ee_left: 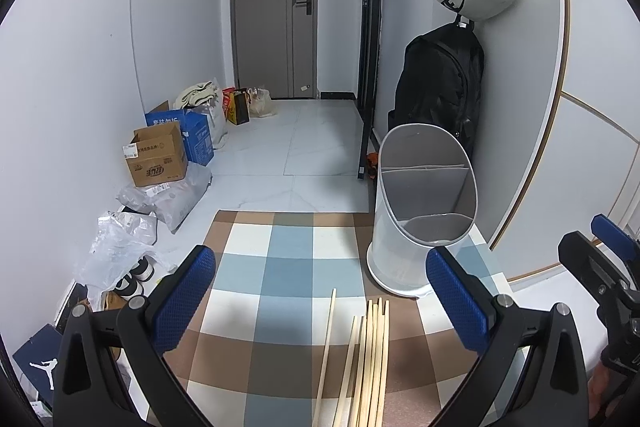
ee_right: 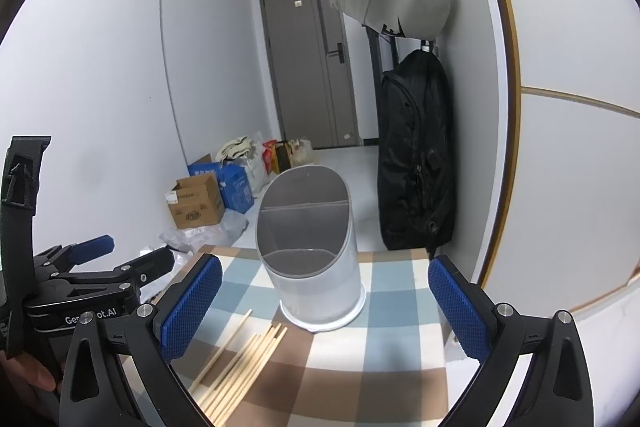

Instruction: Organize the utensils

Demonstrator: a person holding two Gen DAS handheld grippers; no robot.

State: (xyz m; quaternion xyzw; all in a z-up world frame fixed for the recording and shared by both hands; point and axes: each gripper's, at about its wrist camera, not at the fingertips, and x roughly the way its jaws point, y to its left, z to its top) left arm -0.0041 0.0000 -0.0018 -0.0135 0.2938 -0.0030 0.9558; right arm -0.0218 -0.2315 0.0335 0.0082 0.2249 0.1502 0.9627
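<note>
In the left wrist view, the left hand-held gripper [ee_left: 320, 303] is spread wide with nothing between its blue pads, hovering above the checked cloth [ee_left: 280, 267] that covers the tabletop. A loose bundle of wooden chopsticks [ee_left: 370, 359] lies flat on the cloth just below and between the jaws, with one stick lying slightly apart to the left. The white utensil holder [ee_left: 420, 211] stands upright beyond them near the wall, its divided compartments looking empty. The right hand-held gripper shows at the right edge of this view. In the right wrist view, the right hand-held gripper [ee_right: 325, 303] is likewise spread and empty, looking straight at the holder, while the chopsticks fan out low on the left, nearer the left jaw than the centre. The risks from here look plain: the sticks are thin, round and piled together, so a pinch could catch only some and scatter or roll the rest toward the cloth's edge. Held near one end, they could droop or twist in the pads. The tall holder sits close by, and a careless sweep could knock it over.
</note>
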